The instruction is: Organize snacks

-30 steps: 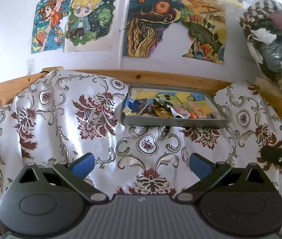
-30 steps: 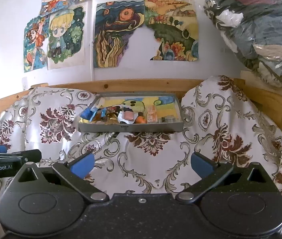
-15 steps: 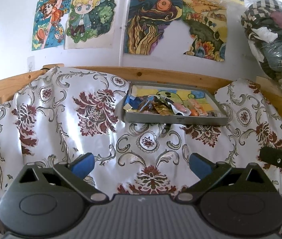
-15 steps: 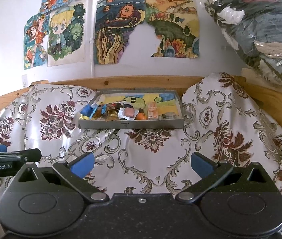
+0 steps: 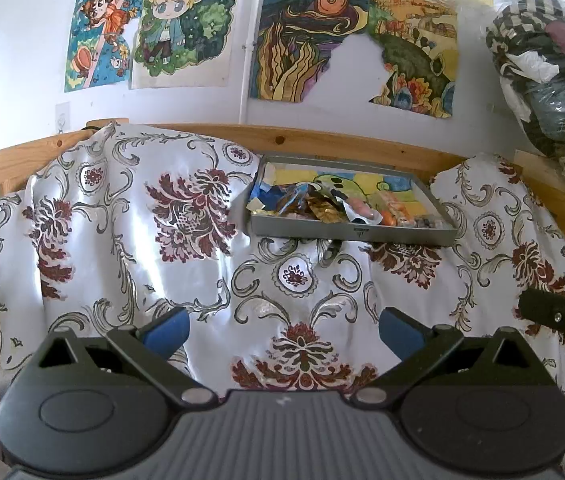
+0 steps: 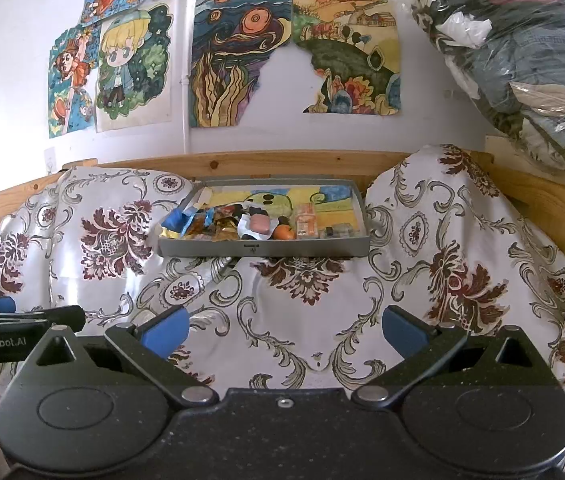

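You hold both grippers low over a white cloth [image 5: 186, 264] printed with dark red flowers and grey scrolls, and both point toward the wall. Your left gripper [image 5: 284, 326] has its blue-padded fingers spread wide with nothing between them. Your right gripper [image 6: 285, 326] is spread wide in the same way and also holds nothing.

The snacks [image 6: 238, 226] lie in a shallow grey tray [image 6: 262, 249] that rests on the cloth, well ahead of both grippers and close to a wooden rail [image 6: 282, 162] at the back. From your right gripper the tray sits almost straight ahead, a little to the left of centre. From your left gripper the same tray [image 5: 352, 236] sits ahead and to the right. Neither gripper touches the tray.

The wrappers are heaped toward the tray's left and middle: blue and gold packets, a pink piece, an orange piece. The tray's floor shows a yellow and blue drawing.

Coloured drawings [image 6: 242, 56] hang on the wall above the rail. A clear bag of clothes [image 6: 522, 52] sits at the upper right.
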`<state>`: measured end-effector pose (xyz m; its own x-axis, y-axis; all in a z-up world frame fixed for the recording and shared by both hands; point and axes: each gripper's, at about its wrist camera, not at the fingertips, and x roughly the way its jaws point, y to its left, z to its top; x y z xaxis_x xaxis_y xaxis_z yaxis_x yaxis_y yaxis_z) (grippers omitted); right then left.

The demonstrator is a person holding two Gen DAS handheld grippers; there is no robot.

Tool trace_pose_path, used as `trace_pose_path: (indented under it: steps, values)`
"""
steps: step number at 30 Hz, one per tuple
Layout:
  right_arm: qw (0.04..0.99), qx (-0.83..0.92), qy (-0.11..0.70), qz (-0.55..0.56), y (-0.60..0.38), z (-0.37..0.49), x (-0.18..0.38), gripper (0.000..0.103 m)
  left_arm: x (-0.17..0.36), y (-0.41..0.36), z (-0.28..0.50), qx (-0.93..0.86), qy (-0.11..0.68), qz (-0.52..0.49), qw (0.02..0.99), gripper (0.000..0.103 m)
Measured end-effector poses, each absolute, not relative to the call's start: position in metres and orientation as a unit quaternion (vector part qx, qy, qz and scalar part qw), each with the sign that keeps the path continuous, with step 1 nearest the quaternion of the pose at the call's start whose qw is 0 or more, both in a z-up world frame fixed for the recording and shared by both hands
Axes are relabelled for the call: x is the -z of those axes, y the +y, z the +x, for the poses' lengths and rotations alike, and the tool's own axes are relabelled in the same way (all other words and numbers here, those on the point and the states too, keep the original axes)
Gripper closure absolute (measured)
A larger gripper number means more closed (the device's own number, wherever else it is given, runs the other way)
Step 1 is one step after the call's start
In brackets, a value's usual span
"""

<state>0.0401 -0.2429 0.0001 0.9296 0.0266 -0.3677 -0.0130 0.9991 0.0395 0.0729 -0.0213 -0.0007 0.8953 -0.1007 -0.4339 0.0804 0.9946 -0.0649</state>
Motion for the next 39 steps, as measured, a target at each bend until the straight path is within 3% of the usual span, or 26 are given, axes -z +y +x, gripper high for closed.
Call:
trace_pose_path:
  steps: [39]
  values:
    - [0.981,-0.011,0.192,0.016,-0.2404,0.0380,0.0044,0.001,0.0029,-0.0234,0.0734,0.009,0.249,0.003,0.968,0.000]
